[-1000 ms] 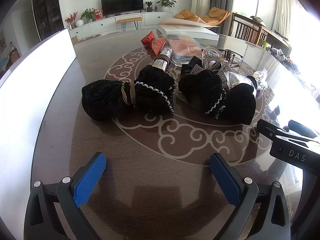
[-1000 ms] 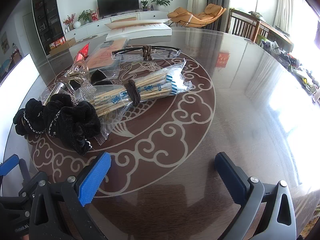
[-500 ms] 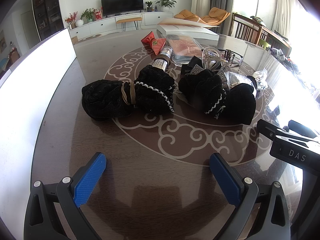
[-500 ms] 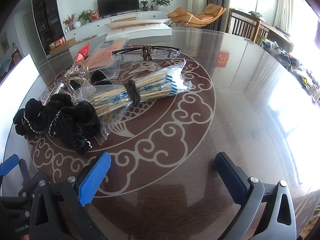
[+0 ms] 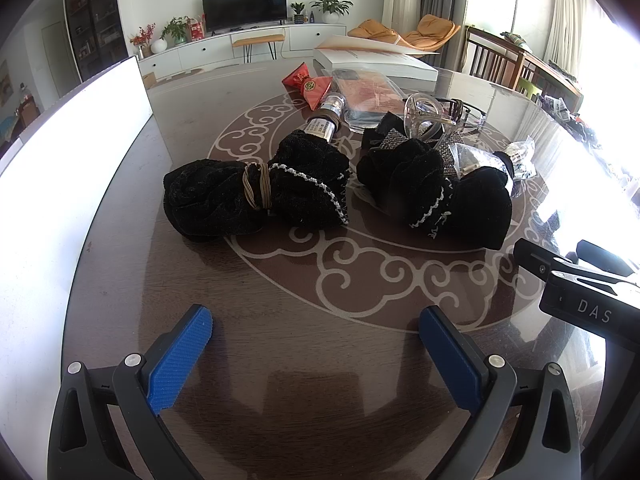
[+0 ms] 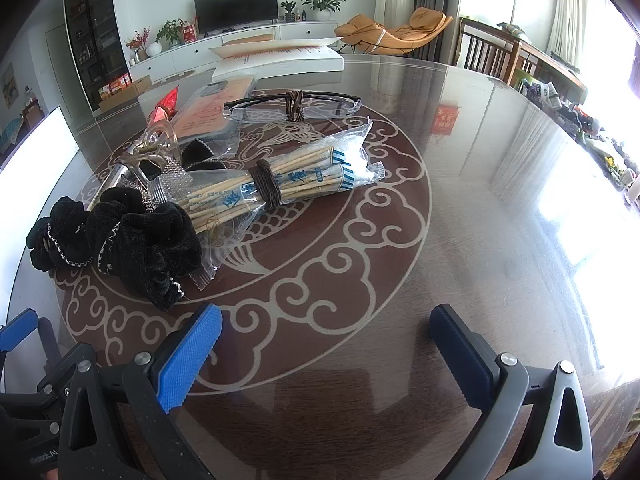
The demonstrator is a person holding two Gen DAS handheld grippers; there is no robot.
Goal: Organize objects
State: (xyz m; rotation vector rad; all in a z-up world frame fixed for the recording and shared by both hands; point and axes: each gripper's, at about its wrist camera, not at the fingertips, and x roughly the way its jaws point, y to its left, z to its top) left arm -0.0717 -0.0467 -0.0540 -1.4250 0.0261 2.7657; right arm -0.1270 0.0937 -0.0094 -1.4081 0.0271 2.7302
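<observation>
Two black velvet scrunchie bundles lie on the round glass-topped table (image 5: pixel 280 352): one bound with a tan hair tie (image 5: pixel 256 196), the other (image 5: pixel 436 196) to its right. Behind them are a small bottle (image 5: pixel 326 122), a red pouch (image 5: pixel 310 86) and a clear hair claw (image 5: pixel 424 114). In the right wrist view a bundle of bagged chopsticks (image 6: pixel 280 188) tied with a brown band lies mid-table, folded glasses (image 6: pixel 292 104) behind it, the scrunchies (image 6: pixel 132 240) at left. My left gripper (image 5: pixel 316 332) and right gripper (image 6: pixel 326 328) are both open, empty, short of the objects.
A bagged phone case (image 5: pixel 368 94) and a large white book (image 5: pixel 376 62) lie at the far side. A white board (image 5: pixel 60 168) stands along the table's left edge. The right half of the table (image 6: pixel 500 200) shows only glare. Chairs and a TV cabinet stand beyond.
</observation>
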